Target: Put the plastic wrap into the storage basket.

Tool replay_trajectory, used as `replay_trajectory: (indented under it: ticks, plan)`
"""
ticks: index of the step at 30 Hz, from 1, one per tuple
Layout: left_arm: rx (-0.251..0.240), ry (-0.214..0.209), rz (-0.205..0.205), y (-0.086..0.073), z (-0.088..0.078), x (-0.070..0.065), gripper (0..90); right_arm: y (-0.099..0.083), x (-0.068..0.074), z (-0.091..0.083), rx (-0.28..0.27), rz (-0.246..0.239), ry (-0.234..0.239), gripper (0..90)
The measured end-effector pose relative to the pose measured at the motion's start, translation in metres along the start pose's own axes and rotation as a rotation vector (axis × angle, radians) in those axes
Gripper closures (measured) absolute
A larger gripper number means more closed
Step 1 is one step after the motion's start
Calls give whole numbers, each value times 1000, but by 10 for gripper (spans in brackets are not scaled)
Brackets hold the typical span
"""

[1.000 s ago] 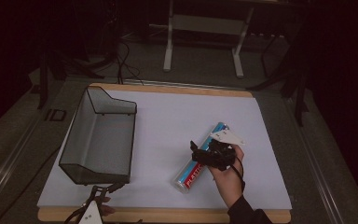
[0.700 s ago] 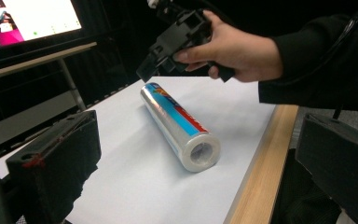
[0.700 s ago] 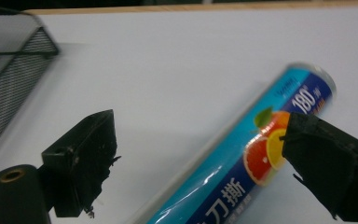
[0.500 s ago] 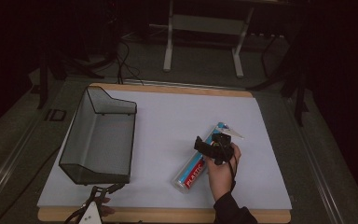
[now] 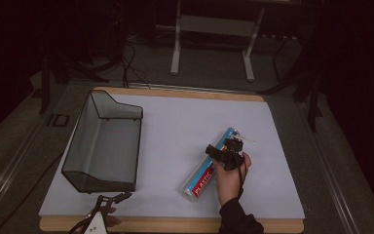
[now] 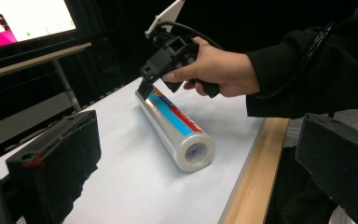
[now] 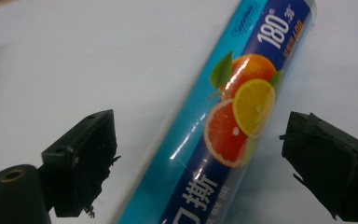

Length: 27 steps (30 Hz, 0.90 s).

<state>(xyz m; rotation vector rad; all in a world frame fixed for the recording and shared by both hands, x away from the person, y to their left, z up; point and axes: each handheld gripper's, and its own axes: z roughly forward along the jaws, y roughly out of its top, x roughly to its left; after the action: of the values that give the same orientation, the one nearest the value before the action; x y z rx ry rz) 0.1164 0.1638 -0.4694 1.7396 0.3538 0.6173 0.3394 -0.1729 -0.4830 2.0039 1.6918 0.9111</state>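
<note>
A roll of plastic wrap (image 5: 202, 175) with a blue label and orange-fruit print (image 7: 233, 116) lies diagonally on the white mat (image 5: 185, 126), right of centre. My right gripper (image 5: 225, 152) hovers over the roll's far half, open, one jaw on either side of the roll (image 7: 200, 140). In the left gripper view the right gripper (image 6: 144, 88) tips down onto the roll (image 6: 177, 126), held by a hand in a dark sleeve. My left gripper (image 5: 113, 199) sits low at the table's near edge, open (image 6: 198, 186) with nothing between its jaws.
A black wire-mesh basket (image 5: 80, 146) stands on the left part of the mat. The wooden table edge (image 5: 175, 225) runs along the front. Behind the table are a metal stand (image 5: 212, 29) and cables on the floor.
The right hand has turned and brought its gripper down closer over the roll's far half. The roll, the basket and the left gripper have stayed in place.
</note>
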Motion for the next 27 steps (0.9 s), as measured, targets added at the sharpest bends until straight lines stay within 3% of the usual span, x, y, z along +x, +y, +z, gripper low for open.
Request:
replay_trajectory:
  ticks: [4,7,10,20,27]
  plan:
    - [4,0,4,0,0,-1,8,-4,-1,6,21,21,-10,99]
    - [2,-3,4,0,0,-2,8,-7,-3,14,54,76,4,99]
    - [5,0,9,0,1,-2,8,-8,-6,17,67,95,6,99]
    - [9,0,10,0,1,-2,8,-12,-16,30,178,250,87,105]
    - [12,1,12,-1,1,-2,8,-12,-14,30,174,247,96,158]
